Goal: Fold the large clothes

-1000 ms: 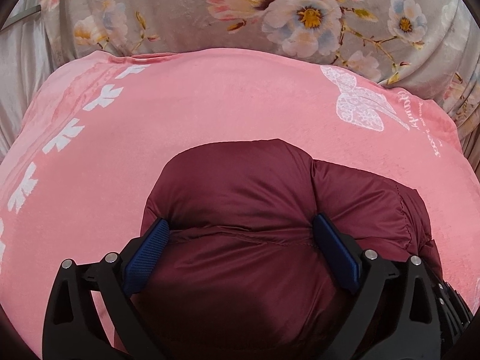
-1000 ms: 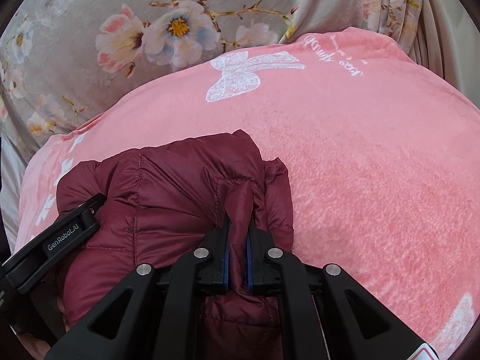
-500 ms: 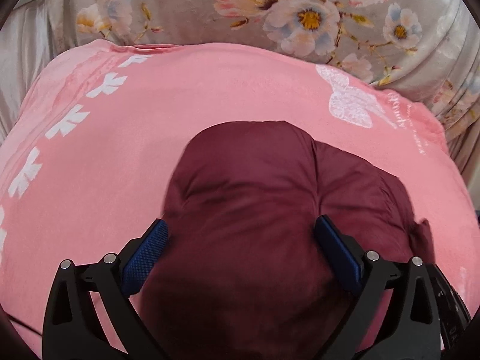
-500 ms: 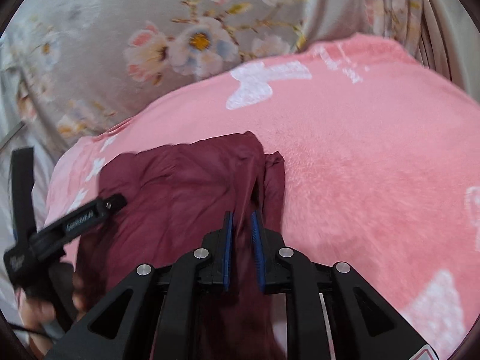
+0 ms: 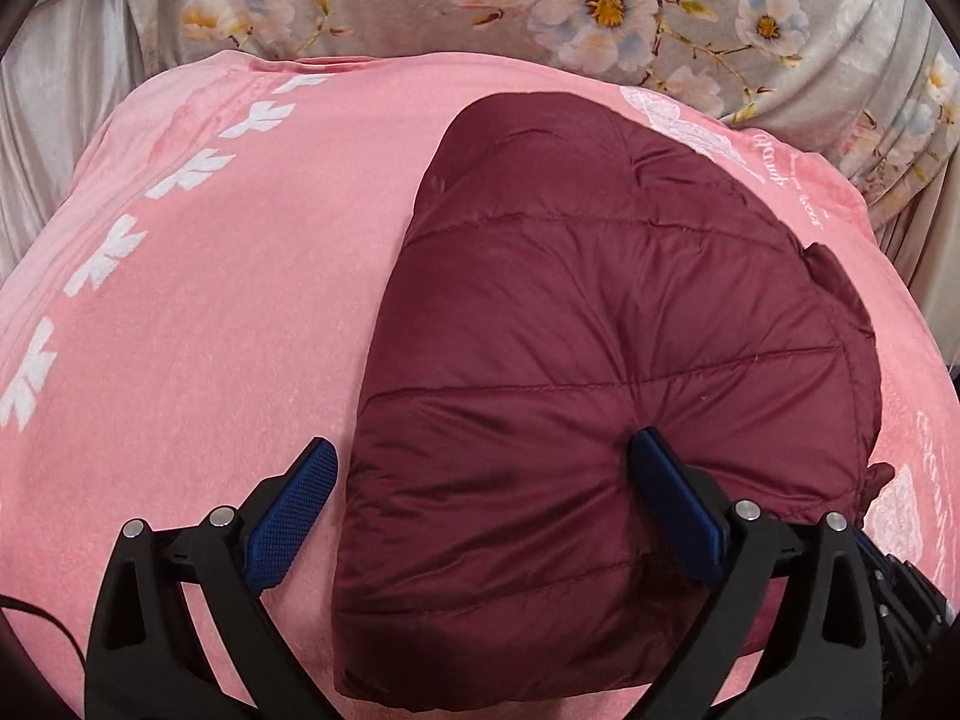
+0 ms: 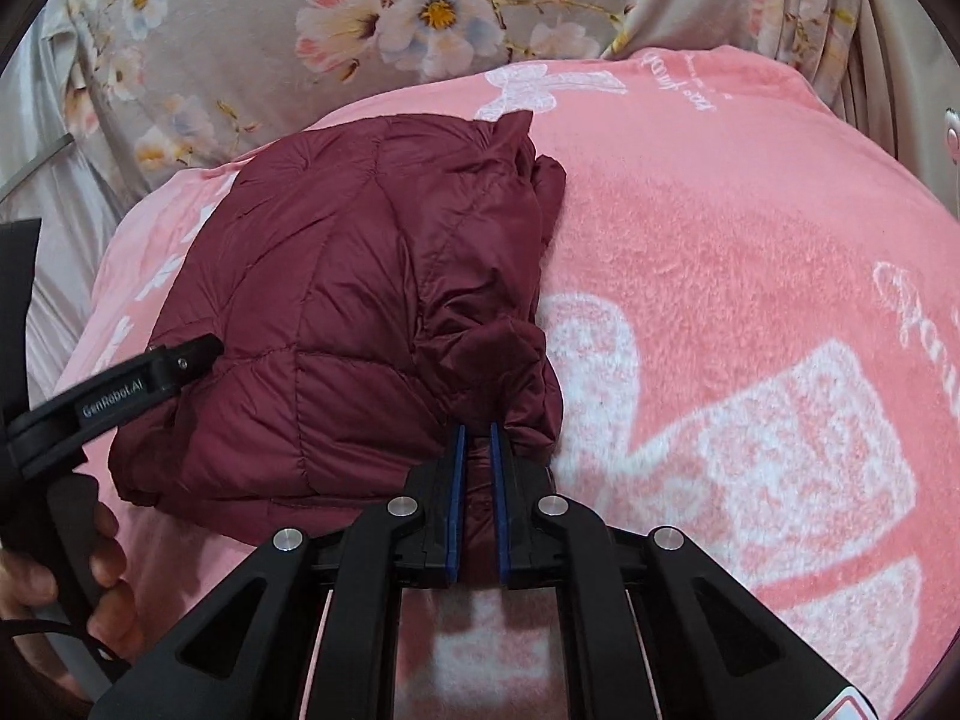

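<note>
A dark red quilted puffer jacket point(image 5: 600, 348) lies folded into a thick bundle on a pink blanket point(image 5: 210, 300). My left gripper point(image 5: 480, 480) is open, its blue pads wide apart over the bundle's near left edge; the right pad point(image 5: 672, 492) presses on the fabric. In the right wrist view the jacket point(image 6: 360, 312) fills the left half. My right gripper point(image 6: 475, 450) is shut on a bunched fold of the jacket at its near right corner. The left gripper's black body point(image 6: 120, 390) rests on the bundle's left side.
The pink blanket point(image 6: 750, 300) with white bow prints covers the bed. A grey floral sheet point(image 5: 540, 12) lies behind it. A hand point(image 6: 36, 588) holds the left gripper's handle at the lower left of the right wrist view.
The jacket bundle has been laid flat and spread out on the blanket. My left gripper has shifted left to the bundle's edge. My right gripper has pulled back toward me, still pinching fabric.
</note>
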`<state>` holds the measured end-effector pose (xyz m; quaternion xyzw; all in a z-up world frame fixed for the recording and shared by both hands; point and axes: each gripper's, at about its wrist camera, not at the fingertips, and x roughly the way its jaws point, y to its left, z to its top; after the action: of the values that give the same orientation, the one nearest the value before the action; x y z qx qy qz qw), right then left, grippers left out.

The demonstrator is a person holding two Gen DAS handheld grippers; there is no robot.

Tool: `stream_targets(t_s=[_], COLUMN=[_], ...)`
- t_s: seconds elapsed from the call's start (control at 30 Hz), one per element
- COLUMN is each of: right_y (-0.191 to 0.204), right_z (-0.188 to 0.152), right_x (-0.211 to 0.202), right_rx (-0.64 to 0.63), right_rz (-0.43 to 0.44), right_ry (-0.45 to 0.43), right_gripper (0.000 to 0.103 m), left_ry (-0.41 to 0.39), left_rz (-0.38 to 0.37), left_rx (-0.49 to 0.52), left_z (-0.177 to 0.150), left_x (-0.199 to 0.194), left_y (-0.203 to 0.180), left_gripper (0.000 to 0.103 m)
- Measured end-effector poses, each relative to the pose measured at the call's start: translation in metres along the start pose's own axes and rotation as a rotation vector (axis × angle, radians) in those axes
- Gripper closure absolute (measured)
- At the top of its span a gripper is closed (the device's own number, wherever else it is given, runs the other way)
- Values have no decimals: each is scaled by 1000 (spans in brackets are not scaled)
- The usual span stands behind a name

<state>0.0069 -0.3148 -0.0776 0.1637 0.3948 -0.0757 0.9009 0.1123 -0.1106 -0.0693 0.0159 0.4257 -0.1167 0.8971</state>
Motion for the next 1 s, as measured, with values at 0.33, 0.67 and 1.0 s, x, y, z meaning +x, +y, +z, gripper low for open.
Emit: stream_targets(t_s=[0.33, 0.67, 1.0], right_y=[-9, -9, -17], right_z=[-3, -9, 2], right_x=[7, -44, -38], right_rx=[51, 38, 113], right_rz=[43, 5, 115], right_ry=[31, -107, -78], right_gripper=[100, 66, 100], left_ry=[-9, -22, -46], left_rz=[-25, -39, -29], left_rx=[-18, -34, -48], left_z=[-10, -12, -16], left_x=[12, 11, 5], left_y=[5, 8, 10], left_gripper=[5, 5, 5])
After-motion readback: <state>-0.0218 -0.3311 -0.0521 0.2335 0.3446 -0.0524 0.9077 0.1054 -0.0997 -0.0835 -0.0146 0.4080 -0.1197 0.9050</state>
